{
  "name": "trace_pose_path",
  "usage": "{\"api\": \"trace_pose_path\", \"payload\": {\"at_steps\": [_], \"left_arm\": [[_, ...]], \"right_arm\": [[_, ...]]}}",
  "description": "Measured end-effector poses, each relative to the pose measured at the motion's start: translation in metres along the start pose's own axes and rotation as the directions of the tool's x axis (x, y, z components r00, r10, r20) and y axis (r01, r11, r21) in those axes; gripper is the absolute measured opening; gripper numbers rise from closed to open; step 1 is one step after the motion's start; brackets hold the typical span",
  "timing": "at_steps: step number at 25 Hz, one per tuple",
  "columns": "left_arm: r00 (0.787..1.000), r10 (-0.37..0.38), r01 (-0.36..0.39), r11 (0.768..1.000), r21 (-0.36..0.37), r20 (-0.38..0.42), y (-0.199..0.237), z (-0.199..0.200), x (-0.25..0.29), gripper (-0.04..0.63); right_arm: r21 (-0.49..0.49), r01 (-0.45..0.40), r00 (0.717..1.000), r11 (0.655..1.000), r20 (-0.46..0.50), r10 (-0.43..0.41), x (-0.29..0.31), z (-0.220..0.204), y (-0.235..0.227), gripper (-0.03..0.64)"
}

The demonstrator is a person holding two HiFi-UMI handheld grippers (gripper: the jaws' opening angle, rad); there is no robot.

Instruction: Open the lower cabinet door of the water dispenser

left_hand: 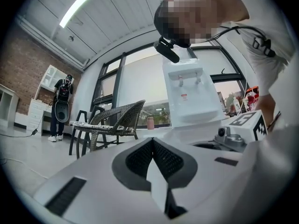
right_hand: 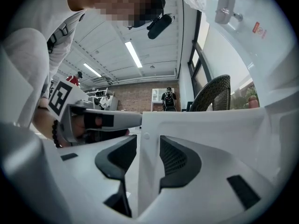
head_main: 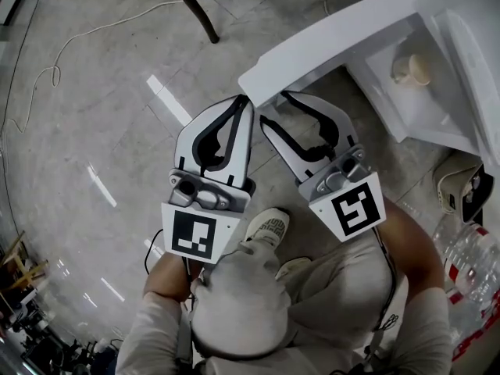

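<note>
The white water dispenser [left_hand: 191,92] stands ahead, at the upper right in the head view. Its lower cabinet door [head_main: 336,37] is swung out, showing the white cabinet inside [head_main: 391,100], where a pale rounded object [head_main: 412,69] sits. My right gripper [head_main: 275,106] straddles the door's free edge. In the right gripper view the door slab [right_hand: 201,125] runs between the jaws of the right gripper [right_hand: 148,138]. The right pad lies against the slab and a narrow gap shows at the left pad. My left gripper [head_main: 246,104] is shut and empty, beside the same edge [left_hand: 151,141].
A dark chair leg [head_main: 199,10] and a white cable [head_main: 94,30] are on the tiled floor behind the door. Large water bottles [head_main: 469,260] and a shoe [head_main: 461,186] lie at the right. A wicker chair [left_hand: 112,120] and a standing person [left_hand: 60,106] are farther off.
</note>
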State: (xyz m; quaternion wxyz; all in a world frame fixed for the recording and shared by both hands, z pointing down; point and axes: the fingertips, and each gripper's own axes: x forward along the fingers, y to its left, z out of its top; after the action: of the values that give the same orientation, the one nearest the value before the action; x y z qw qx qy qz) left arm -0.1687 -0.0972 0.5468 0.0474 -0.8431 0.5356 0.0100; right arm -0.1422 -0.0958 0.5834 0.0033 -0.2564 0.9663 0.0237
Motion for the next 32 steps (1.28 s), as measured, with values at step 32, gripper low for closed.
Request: {"api": "trace_pose_path", "payload": {"at_steps": [32], "left_arm": [[0.988,-0.152,0.153,0.988,-0.022,0.037,-0.058,0.280,0.041,0.002]], "right_arm": [[0.105,0.487,0.866,0.867,0.076,-0.495,-0.172,0.312,-0.055,0.021]]}}
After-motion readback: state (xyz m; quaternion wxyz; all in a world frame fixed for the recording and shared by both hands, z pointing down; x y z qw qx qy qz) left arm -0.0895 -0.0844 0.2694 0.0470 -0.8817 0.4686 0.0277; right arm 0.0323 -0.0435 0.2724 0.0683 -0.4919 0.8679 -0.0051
